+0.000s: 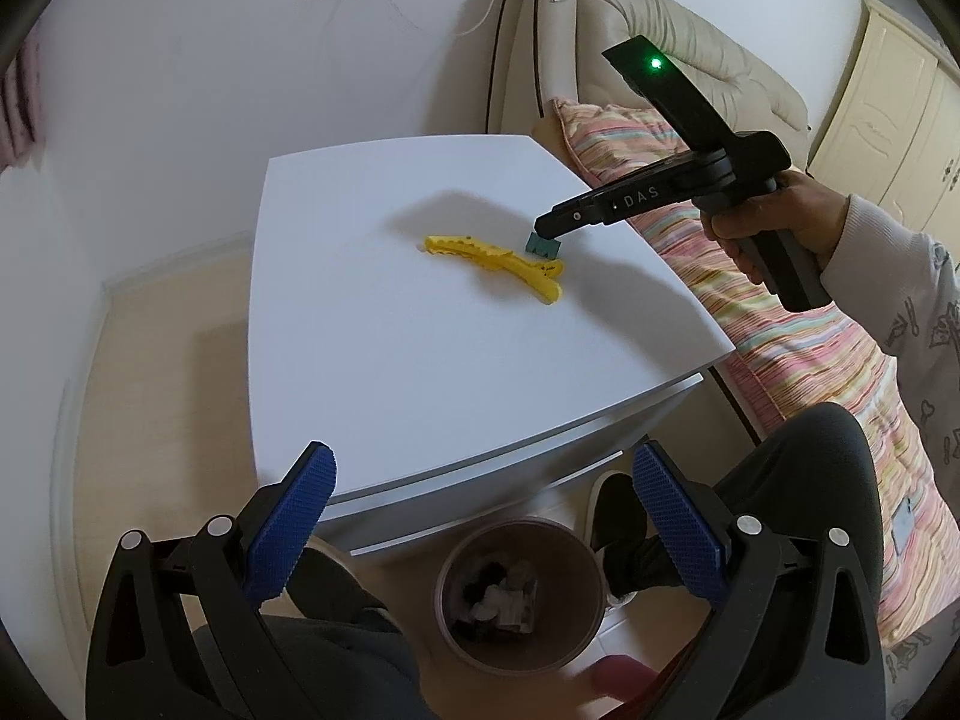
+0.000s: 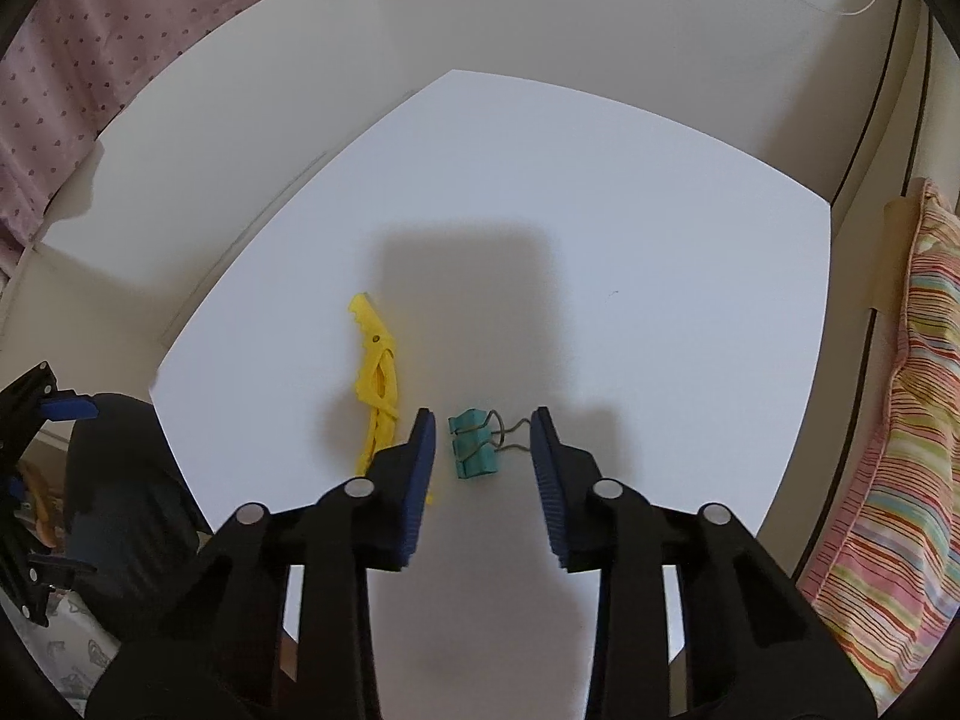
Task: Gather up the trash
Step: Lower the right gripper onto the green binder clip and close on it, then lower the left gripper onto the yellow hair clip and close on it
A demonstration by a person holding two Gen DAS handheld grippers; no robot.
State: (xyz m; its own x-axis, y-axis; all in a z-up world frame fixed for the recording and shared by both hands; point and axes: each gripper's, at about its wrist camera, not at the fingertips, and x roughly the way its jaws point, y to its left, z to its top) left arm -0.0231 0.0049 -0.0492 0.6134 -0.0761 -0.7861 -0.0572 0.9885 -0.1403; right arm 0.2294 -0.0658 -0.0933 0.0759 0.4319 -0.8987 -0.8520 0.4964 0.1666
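between the spread jaws of the left gripper [image 1: 483, 516], seen from the left wrist, sits the trash bin [image 1: 521, 594] below the white table [image 1: 420, 360], so that hand need only wait. from the right wrist, the right gripper [image 2: 483, 450] straddles the teal binder clip [image 2: 473, 447], jaws part-closed but not touching; close squarely on its body, clear of the yellow clip [image 2: 377, 384] just outside the left jaw.

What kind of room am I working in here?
Probably a bedroom: a padded headboard and striped bedding beside the white table, plus a cream wardrobe and pink curtain.
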